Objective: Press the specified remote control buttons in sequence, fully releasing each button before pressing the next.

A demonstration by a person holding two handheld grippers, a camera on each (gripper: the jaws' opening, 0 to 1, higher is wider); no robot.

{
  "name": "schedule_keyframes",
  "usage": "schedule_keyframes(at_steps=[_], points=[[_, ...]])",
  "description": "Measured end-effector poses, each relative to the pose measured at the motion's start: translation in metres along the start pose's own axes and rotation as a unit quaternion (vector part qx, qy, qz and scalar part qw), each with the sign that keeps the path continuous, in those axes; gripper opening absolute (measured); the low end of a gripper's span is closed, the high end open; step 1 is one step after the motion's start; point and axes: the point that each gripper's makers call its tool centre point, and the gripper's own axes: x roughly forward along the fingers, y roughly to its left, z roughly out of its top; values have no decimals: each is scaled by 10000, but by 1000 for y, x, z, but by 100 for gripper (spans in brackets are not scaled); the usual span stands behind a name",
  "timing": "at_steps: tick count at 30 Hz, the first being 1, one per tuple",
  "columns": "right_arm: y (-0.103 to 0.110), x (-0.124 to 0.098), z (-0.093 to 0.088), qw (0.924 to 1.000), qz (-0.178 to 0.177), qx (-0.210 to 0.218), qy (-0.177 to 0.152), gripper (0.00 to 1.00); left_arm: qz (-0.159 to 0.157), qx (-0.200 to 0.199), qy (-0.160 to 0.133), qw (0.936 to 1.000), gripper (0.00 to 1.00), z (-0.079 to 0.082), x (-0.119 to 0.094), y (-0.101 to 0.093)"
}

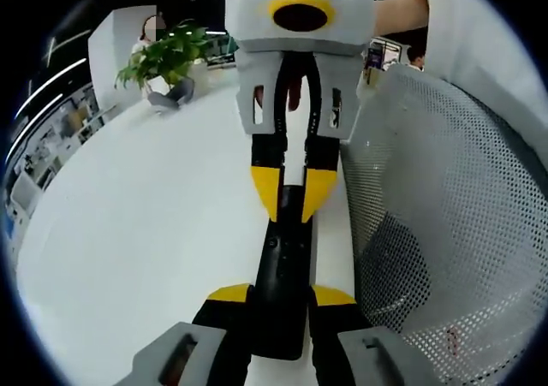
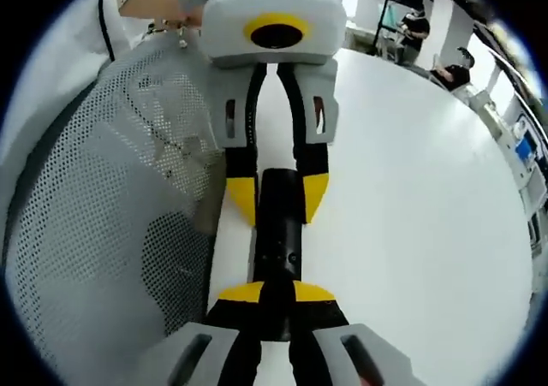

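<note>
Here, in the left gripper view, the left gripper (image 1: 281, 299) rises from the bottom with its yellow-tipped jaws closed on the near end of a black remote control (image 1: 285, 266), which lies lengthwise along the white worktop (image 1: 145, 232) close to one of its edges. At the remote's far end the right gripper (image 1: 289, 199) faces back, its yellow tips pinching that end from both sides, so the remote is held at both ends between the two tools. Just beside the remote, on the edge side of the worktop, a grey perforated mesh chair back (image 1: 437, 223) presses close and leaves almost no room there; the other side is broad, bare white surface with plenty of open space. Farther off, near the far edge, a green potted plant (image 1: 167, 56) stands well apart from the remote, and beyond it lie shelving and office background. In the right gripper view the same holds mirrored: the right gripper (image 2: 276, 293) clamps the near end of the remote control (image 2: 281, 232), the left gripper (image 2: 276, 199) grips the far end, the mesh chair back (image 2: 111, 223) crowds one flank, and the worktop (image 2: 428, 215) spreads open toward its curved far edge, where seated people (image 2: 445, 74) are small and distant.
</note>
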Motion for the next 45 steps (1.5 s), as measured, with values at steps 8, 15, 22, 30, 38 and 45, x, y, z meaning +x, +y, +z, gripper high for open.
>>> schedule_keyframes(at_steps=[8,15,22,30,38,45], points=[[2,2,3,9996,-153,-179,-170,5,0,-7,3,10000,24,0,0,0],[1,4,3,9989,-8,-321,328,4,-4,-5,-8,10000,24,-1,1,1],[-1,6,2,9946,337,-197,964,3,9,-28,-24,10000,24,-1,1,1],[-2,4,2,9996,1,90,263,3,14,-33,-3,10000,24,-1,1,1],[2,4,5,9962,-298,-812,-88,3,30,-28,-10,10000,25,-1,1,1],[3,6,7,9933,-70,-1153,67,2,28,-29,-4,10000,25,-1,0,1]])
